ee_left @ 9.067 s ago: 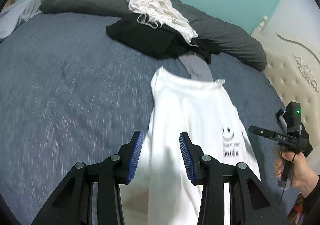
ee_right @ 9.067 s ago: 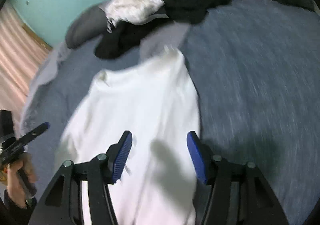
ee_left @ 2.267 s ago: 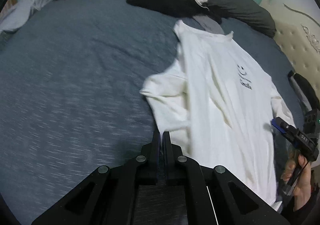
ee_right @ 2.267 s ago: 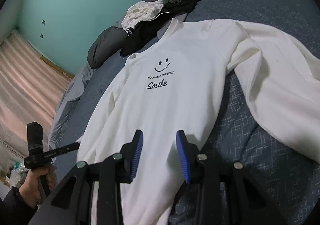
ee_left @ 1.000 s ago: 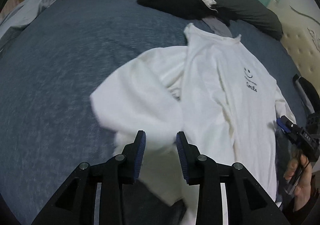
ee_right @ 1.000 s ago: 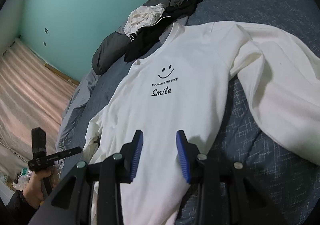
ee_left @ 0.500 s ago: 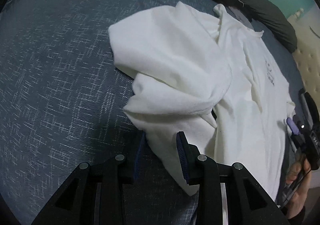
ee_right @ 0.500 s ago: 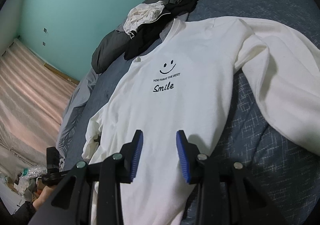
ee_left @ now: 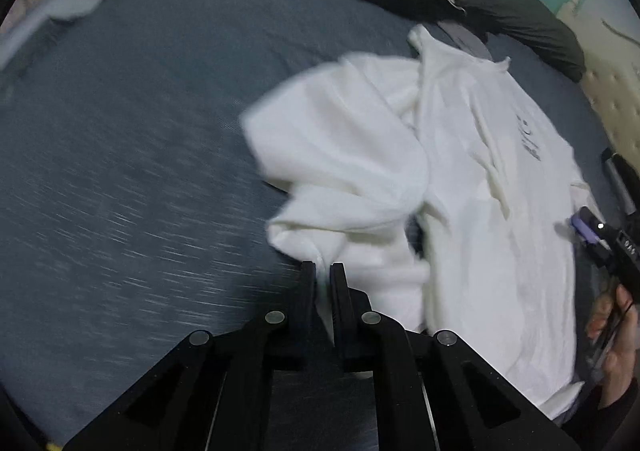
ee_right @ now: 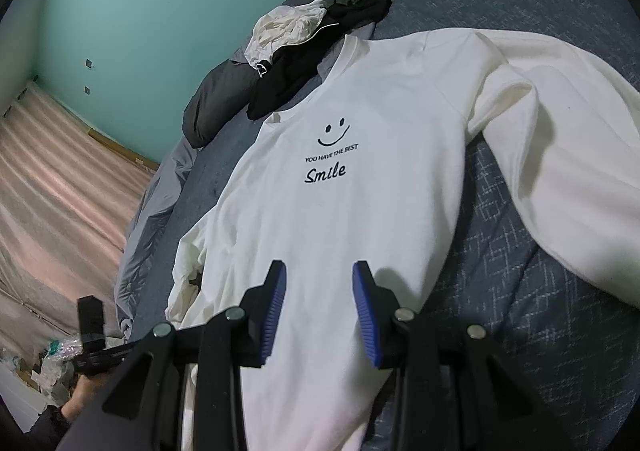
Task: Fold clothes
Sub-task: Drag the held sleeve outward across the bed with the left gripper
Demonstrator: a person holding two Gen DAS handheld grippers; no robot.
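A white long-sleeved shirt [ee_left: 480, 179] with a smiley and "Smile" print [ee_right: 324, 171] lies face up on the bed. One sleeve [ee_left: 340, 155] is bunched and folded in beside the body. My left gripper [ee_left: 322, 267] points down at the sleeve's near edge; its jaws are closing and white fabric is pinched between them. My right gripper [ee_right: 318, 271] hovers open over the shirt's lower body with nothing between its blue pads [ee_right: 276, 291]. The other sleeve [ee_right: 560, 155] stretches out to the right in the right wrist view.
The bed's blue-grey cover [ee_left: 140, 131] spreads wide to the left. A pile of black and white clothes [ee_right: 288, 35] and a dark grey duvet [ee_left: 520, 19] lie beyond the collar. A cream tufted headboard [ee_left: 616, 91] stands at the right. A person's hand [ee_left: 616, 323] holds the right gripper.
The left gripper's jaws have come from apart to nearly together on the sleeve's edge, and the left view has shifted over the bed. The right gripper has kept still and open.
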